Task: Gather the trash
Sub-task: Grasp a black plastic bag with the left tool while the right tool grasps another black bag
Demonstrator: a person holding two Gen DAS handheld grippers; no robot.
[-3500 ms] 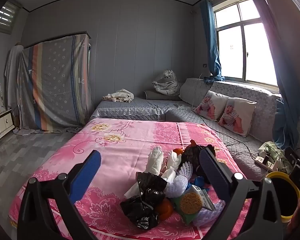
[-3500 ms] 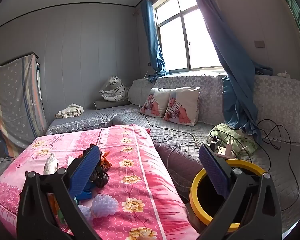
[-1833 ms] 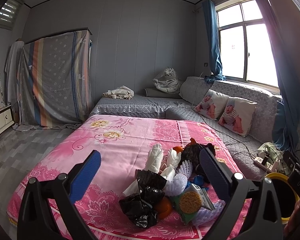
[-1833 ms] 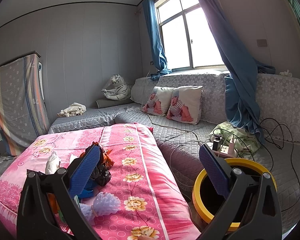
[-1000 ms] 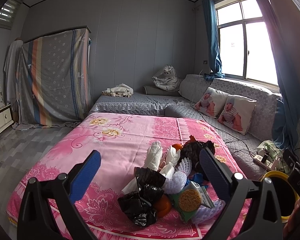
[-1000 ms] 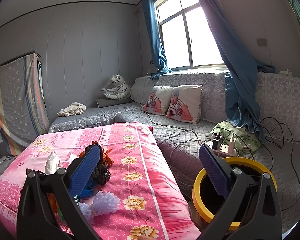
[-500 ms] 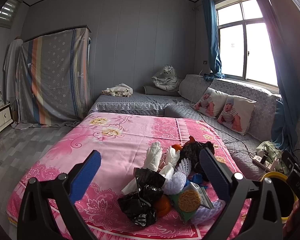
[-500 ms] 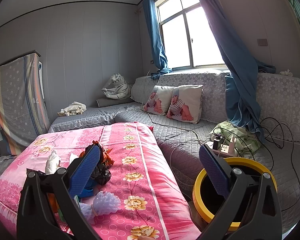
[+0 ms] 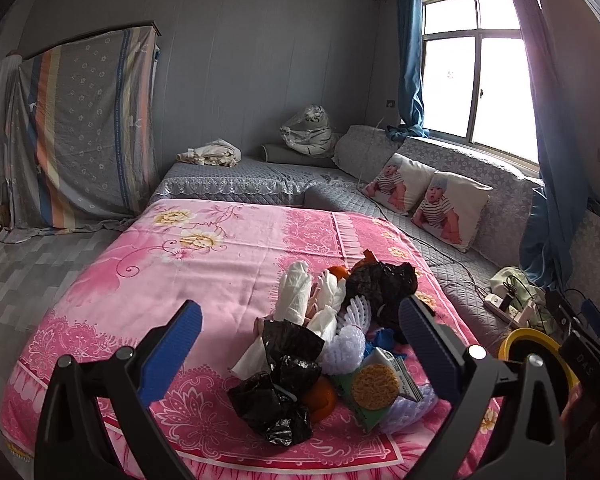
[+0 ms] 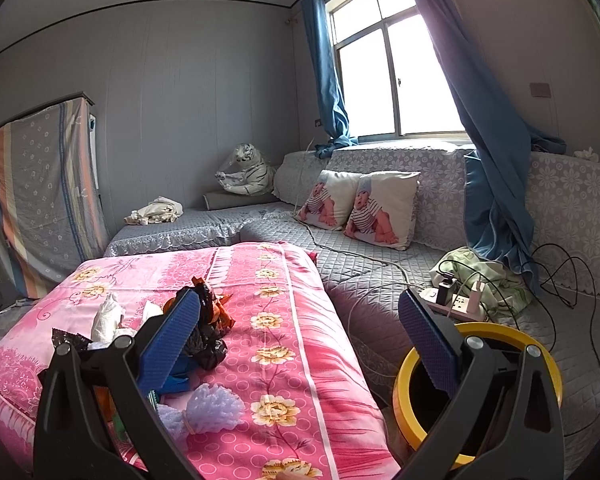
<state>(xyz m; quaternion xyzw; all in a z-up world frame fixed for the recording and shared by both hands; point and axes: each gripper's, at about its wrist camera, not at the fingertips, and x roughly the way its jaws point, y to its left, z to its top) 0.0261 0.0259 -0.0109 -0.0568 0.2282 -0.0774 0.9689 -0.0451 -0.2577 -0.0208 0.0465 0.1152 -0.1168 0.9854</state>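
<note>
I hold my left gripper (image 9: 300,336) level above the near end of the pink floral blanket (image 9: 220,256), its blue-padded fingers spread wide with nothing between them. My right gripper (image 10: 298,324) hangs level too, fingers just as wide apart and empty, one finger over the blanket and the other over the bin (image 10: 548,372).

The bin is round with a thick yellow rim and a dark inside; I cannot tell whether anything lies in it. It stands just beside the blanket's right edge, against the grey quilted seating (image 10: 380,276).

The trash sits in one heap on the near right part of the blanket. I see crumpled glossy black plastic bags (image 9: 276,400), white wadded tissue rolls (image 9: 296,296), a lavender foam fruit net (image 10: 208,404) with a ribbed mesh texture, an orange fruit (image 9: 320,396) and a green packet (image 9: 374,388) showing a round noodle cake. A white power strip (image 10: 456,304) with plugged cables rests on the seating behind the bin.
</note>
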